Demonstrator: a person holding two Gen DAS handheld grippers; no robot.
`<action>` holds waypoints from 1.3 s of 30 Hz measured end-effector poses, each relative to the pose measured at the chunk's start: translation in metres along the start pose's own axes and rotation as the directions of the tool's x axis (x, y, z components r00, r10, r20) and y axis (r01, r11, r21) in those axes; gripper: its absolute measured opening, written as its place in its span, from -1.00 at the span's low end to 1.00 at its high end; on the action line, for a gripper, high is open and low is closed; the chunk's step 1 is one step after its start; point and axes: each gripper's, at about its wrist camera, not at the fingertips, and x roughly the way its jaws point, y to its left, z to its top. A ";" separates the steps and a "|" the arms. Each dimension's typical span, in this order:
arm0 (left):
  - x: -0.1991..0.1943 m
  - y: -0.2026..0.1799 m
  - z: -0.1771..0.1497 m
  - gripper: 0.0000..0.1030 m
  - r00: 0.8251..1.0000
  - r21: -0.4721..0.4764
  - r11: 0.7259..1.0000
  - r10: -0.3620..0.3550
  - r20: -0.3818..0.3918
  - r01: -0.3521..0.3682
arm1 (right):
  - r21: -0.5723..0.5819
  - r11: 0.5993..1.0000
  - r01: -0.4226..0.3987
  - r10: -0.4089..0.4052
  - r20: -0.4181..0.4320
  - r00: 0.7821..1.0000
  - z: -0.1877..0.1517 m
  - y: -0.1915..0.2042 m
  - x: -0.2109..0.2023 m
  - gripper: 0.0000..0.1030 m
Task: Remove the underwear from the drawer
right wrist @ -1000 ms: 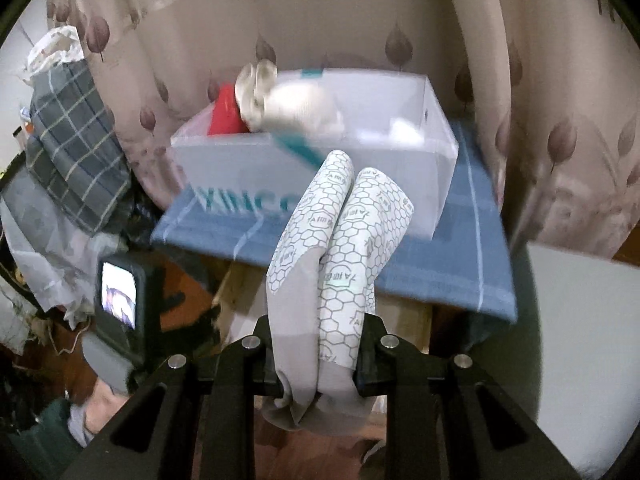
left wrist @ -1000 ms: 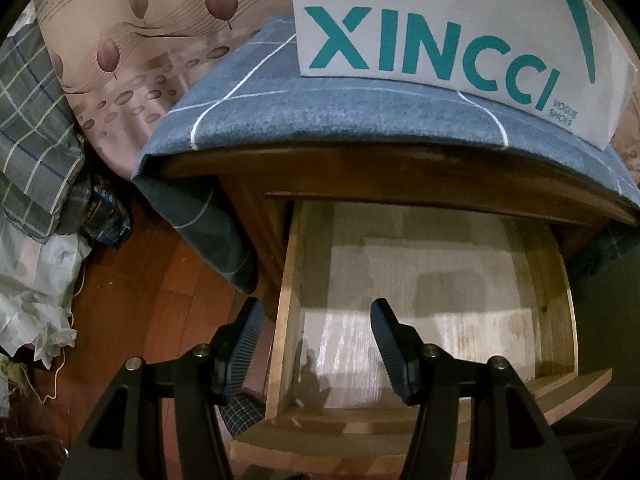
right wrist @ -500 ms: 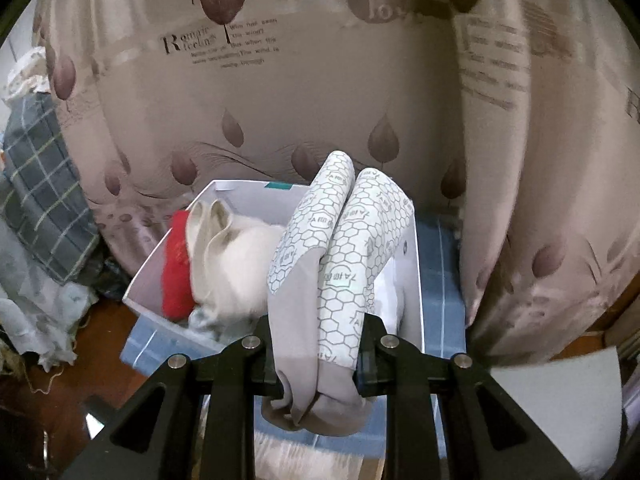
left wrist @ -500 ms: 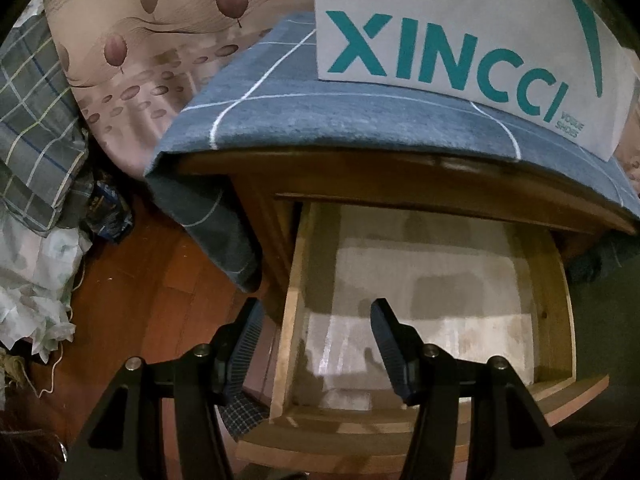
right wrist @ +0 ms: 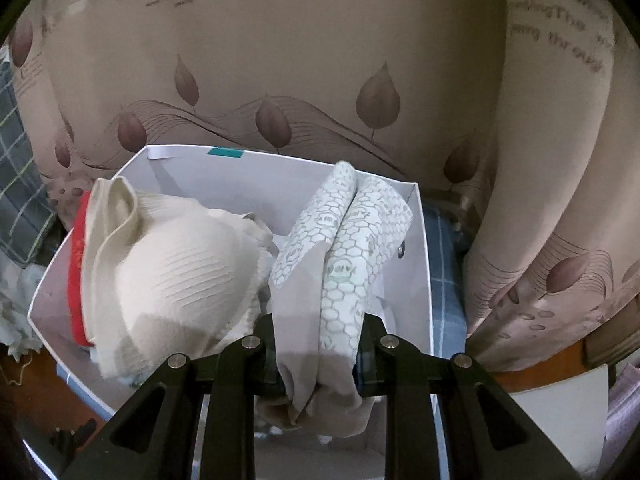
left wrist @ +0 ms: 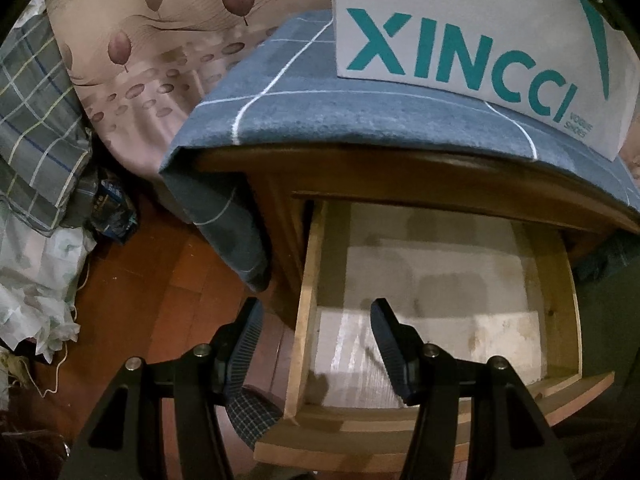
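Underwear (right wrist: 340, 264), grey with white honeycomb print, folded double, clenched between the fingers of the right tongs (right wrist: 318, 364); upper end poking up over the open white box (right wrist: 422, 264), lower end bunched behind the pads. Inside the box, to the left: a cream ribbed garment (right wrist: 168, 280) heaped high, a red one (right wrist: 76, 292) wedged against the left wall. Behind, a beige curtain (right wrist: 320, 60) with brown leaf print.

Left tongs (left wrist: 316, 344) released, gripping nothing, jaws partway apart, hanging above the left front corner of the pulled-out drawer (left wrist: 304, 320), one finger over the floor (left wrist: 160, 300), the other over the drawer's pale lining. Nothing lying in the visible part of the drawer. Above it, wooden nightstand (left wrist: 400, 176) draped in a blue cloth (left wrist: 340, 116) with white lines, and on that the same box (left wrist: 460, 28), teal "XINCCI" lettering on its side. Plaid fabric (left wrist: 32, 120) and crumpled white cloth (left wrist: 32, 280) piled at far left.
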 end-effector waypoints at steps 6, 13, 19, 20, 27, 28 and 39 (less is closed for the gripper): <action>0.001 -0.004 0.000 0.11 1.000 0.018 1.000 0.012 0.002 -0.012 | 0.008 1.000 -0.028 0.028 -0.021 0.999 -0.003 0.007 0.014 -0.57; 0.003 -0.004 0.000 0.11 1.000 0.017 1.000 0.011 -0.004 -0.011 | 0.007 1.000 -0.024 0.024 0.001 1.000 -0.008 0.011 0.011 -0.34; 0.003 -0.007 0.000 0.11 1.000 0.021 1.000 0.010 -0.001 -0.010 | 0.012 1.000 -0.013 0.012 0.052 0.999 -0.012 0.012 -0.008 0.21; 0.003 -0.008 -0.001 0.11 1.000 0.023 1.000 0.012 -0.001 -0.012 | 0.012 1.000 -0.017 0.016 0.060 0.998 -0.012 0.013 -0.012 0.28; 0.005 -0.013 -0.002 0.11 1.000 0.035 0.999 0.016 -0.006 -0.015 | -0.018 1.000 -0.007 0.009 0.124 0.992 -0.021 0.018 -0.051 0.64; 0.006 -0.015 -0.003 0.11 1.000 0.038 0.999 0.014 -0.011 -0.014 | -0.016 1.000 -0.016 0.018 0.131 0.991 -0.024 0.018 -0.057 0.66; 0.001 -0.020 -0.008 0.11 1.000 0.043 0.999 0.010 -0.010 -0.010 | 0.035 0.995 -0.098 0.091 0.171 0.981 -0.132 0.016 -0.105 0.93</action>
